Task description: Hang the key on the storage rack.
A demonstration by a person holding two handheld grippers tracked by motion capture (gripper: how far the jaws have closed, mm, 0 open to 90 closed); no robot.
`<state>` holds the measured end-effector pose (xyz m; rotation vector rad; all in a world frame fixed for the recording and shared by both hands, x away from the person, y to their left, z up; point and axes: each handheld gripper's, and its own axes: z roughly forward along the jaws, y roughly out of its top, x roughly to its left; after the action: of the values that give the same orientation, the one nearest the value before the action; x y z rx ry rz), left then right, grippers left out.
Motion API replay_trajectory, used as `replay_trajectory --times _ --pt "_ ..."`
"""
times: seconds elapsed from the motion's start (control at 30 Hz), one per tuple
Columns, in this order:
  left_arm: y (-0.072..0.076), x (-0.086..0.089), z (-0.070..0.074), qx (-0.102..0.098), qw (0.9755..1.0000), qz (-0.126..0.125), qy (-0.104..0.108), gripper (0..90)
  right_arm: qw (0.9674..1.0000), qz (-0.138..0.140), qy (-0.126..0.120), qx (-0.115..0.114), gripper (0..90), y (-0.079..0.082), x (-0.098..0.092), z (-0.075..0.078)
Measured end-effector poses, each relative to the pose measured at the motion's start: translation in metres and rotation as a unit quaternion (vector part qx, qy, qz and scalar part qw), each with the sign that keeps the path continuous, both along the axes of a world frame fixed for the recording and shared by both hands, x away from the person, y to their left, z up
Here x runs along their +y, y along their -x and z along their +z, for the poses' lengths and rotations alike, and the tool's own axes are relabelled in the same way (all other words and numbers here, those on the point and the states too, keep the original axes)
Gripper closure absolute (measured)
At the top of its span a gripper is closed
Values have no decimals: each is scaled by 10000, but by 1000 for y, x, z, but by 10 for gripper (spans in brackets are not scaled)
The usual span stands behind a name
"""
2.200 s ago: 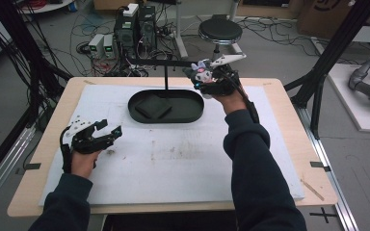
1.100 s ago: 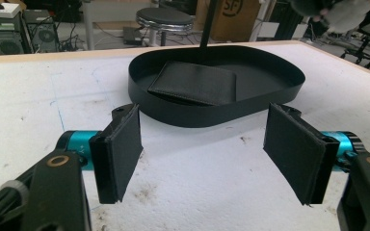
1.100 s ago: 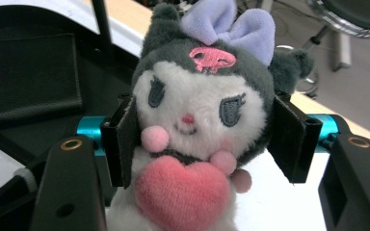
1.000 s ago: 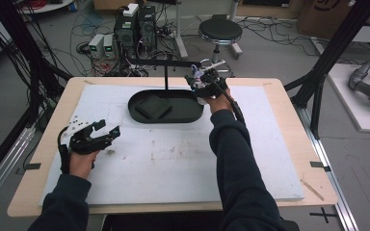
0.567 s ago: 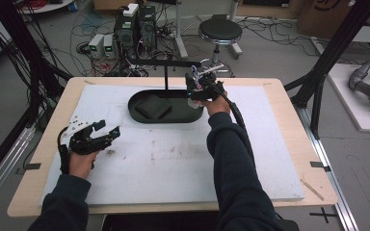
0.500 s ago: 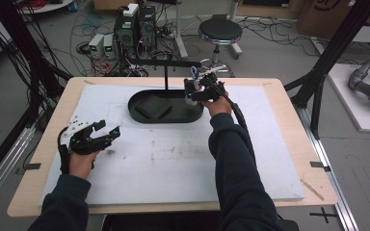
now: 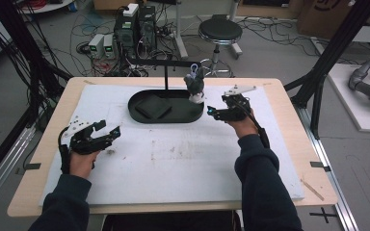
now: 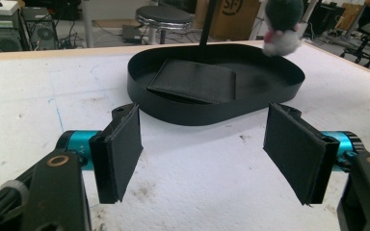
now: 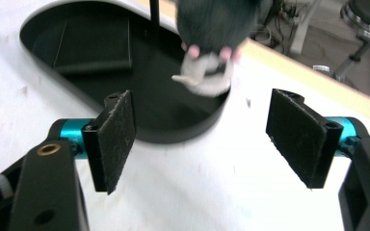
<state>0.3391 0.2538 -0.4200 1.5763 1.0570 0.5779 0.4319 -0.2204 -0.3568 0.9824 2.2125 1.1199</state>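
While the plush toy [image 7: 194, 85] hung over the black tray's [image 7: 139, 115] right rim, the right gripper [image 7: 211, 113] was held just beside it, jaws just opened and empty.

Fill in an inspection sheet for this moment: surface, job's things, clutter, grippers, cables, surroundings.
Surface: white mat on a wooden table, smudged with dark marks.
Job's things: small grey plush toy hangs from the black stand, over the right end of the oval black tray; a flat black wallet lies in the tray.
Clutter: nothing seen on the mat beyond the smudges.
Grippers: left gripper open, empty, low over the mat; right gripper open, empty, jaws just opened, right of the tray, apart from the toy.
Cables: one trails along the right forearm; many on the floor behind.
Surroundings: stool, computer boxes, black frame posts.
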Motion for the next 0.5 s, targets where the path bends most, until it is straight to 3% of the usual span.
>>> replay_trajectory --times 0.03,0.07,0.13,0.2,0.37,0.5 --pt "0 0 0 11 10000 -1 1 292 10000 0 0 0 262 0 0 0" --pt "0 -1 0 15 10000 -9 -14 292 9997 -30 112 208 238 8 -6 -1" --pt "0 -2 0 12 10000 -10 -8 292 10000 53 14 66 251 20 -14 -4" --pt "-1 -3 -1 6 10000 -16 -16 292 10000 38 16 63 250 24 -16 -5" --pt "-5 -5 -2 -9 10000 1 1 292 9999 -38 -133 -18 245 55 -38 -23" --pt "-5 -5 -1 -80 10000 26 -15 292 9997 -111 -197 -79 242 67 -47 -31"
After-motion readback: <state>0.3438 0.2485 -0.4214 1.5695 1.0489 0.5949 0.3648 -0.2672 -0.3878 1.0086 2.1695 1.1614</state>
